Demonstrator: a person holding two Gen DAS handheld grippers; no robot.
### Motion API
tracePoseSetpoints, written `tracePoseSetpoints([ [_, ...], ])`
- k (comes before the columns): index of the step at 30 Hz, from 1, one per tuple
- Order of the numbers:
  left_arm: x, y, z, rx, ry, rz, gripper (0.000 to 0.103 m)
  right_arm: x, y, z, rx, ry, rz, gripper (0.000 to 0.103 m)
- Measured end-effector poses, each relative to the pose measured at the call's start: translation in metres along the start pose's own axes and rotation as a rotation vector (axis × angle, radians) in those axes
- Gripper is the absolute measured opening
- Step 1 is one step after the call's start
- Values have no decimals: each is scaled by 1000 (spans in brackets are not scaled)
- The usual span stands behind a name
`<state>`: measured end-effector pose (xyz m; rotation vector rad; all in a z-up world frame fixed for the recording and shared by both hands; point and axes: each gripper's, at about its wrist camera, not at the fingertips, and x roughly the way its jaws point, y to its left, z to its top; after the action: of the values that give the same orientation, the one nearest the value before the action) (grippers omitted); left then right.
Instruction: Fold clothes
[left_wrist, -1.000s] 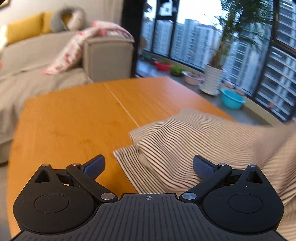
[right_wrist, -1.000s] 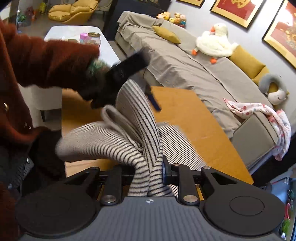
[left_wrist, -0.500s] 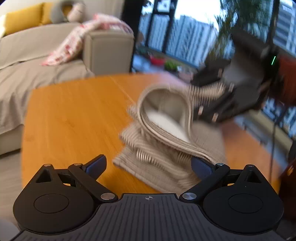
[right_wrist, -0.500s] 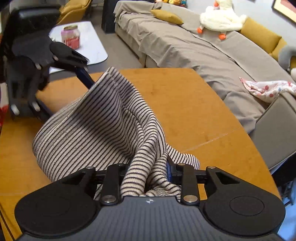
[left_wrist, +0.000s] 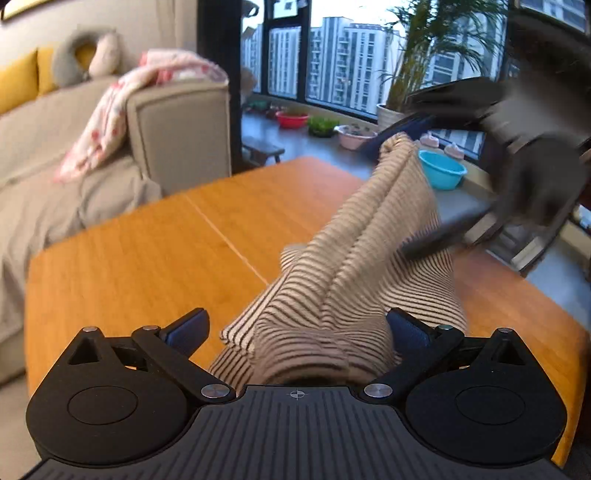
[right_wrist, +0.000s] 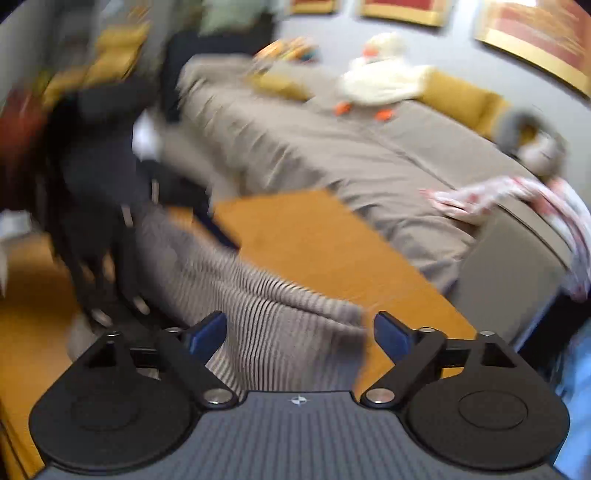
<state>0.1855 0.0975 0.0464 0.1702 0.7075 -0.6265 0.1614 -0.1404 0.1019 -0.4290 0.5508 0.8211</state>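
Note:
A beige sweater with dark stripes (left_wrist: 354, 266) lies bunched on the orange wooden table (left_wrist: 147, 254). In the left wrist view my left gripper (left_wrist: 297, 328) is open, with the sweater's near end between its fingers. The right gripper (left_wrist: 524, 173) shows blurred at the sweater's raised far end. In the right wrist view my right gripper (right_wrist: 297, 330) is open, its blue pads apart over the striped sweater (right_wrist: 266, 310). The left gripper (right_wrist: 99, 206) shows as a dark blur at the sweater's far end.
A grey sofa (right_wrist: 332, 147) with a pink blanket (right_wrist: 524, 199), yellow cushions and a duck plush (right_wrist: 384, 77) stands beside the table. By the windows are a potted plant (left_wrist: 424, 74) and plastic basins (left_wrist: 441, 173).
My right gripper was shut on the sweater and is now open. The sweater has dropped from its raised hold and stretches between the two grippers. Both views are blurred by motion.

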Motion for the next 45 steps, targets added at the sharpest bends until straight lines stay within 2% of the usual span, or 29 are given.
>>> tracePoseSetpoints([
  [2, 1, 9, -7, -45, 4, -19, 103, -16, -14, -9, 110, -27, -11, 90],
  [3, 1, 14, -11, -68, 6, -31, 103, -9, -18, -12, 137, -14, -23, 89],
  [4, 1, 17, -15, -85, 9, -42, 103, 3, -20, -14, 157, 8, -36, 75],
  [5, 1, 18, -19, -97, 11, -47, 103, 15, -23, -16, 177, 29, -49, 46],
  [6, 0, 19, -24, -108, 12, -52, 103, 27, -25, -18, 196, 50, -62, 40],
  [9, -2, 23, -37, -146, 14, -57, 103, 63, -33, -24, 255, 114, -102, 39],
  [11, -4, 27, -44, -184, 16, -56, 103, 87, -38, -28, 295, 157, -129, 45],
  [12, -5, 29, -46, -201, 18, -61, 103, 93, -35, -27, 281, 149, -150, 48],
  [15, -12, 36, -49, -207, 18, -63, 103, 73, -29, -18, 309, 116, -163, 51],
  [16, -14, 38, -47, -202, 14, -59, 103, 62, -28, -16, 341, 97, -152, 61],
  [17, -21, 38, -45, -193, 0, -54, 103, 48, -27, -17, 383, 82, -134, 73],
  [19, -38, 40, -40, -191, -53, -72, 103, 24, -25, -27, 497, 72, -75, 84],
  [21, -52, 42, -32, -203, -109, -113, 103, 7, -26, -43, 651, 90, 18, 88],
  [23, -52, 41, -24, -189, -123, -133, 103, 13, -33, -65, 859, 140, 155, 96],
  [25, -34, 38, -21, -141, -71, -108, 103, 27, -31, -85, 1030, 178, 257, 96],
  [26, -24, 38, -24, -131, -33, -94, 103, 36, -30, -92, 1086, 187, 292, 92],
  [27, -13, 39, -28, -135, 7, -87, 103, 45, -28, -99, 1143, 196, 328, 85],
  [28, -6, 41, -32, -157, 31, -97, 103, 51, -29, -100, 1157, 198, 334, 62],
  [31, -4, 52, -46, -263, 43, -151, 102, 67, -35, -97, 1149, 186, 318, 59],
  [33, -8, 52, -52, -299, 44, -181, 101, 72, -46, -88, 1100, 158, 279, 57],
  [36, -8, 36, -57, -324, 39, -219, 100, 79, -60, -62, 964, 113, 172, 56],
  [39, 0, 9, -54, -306, 13, -221, 101, 88, -69, -32, 817, 80, 53, 54],
  [41, 12, 0, -51, -334, -12, -216, 102, 92, -64, -16, 714, 75, -25, 56],
  [43, 19, -8, -52, -392, -43, -237, 103, 93, -56, -3, 613, 66, -87, 56],
  [45, 23, -18, -53, -407, -53, -294, 103, 84, -51, 2, 540, 42, -113, 56],
])
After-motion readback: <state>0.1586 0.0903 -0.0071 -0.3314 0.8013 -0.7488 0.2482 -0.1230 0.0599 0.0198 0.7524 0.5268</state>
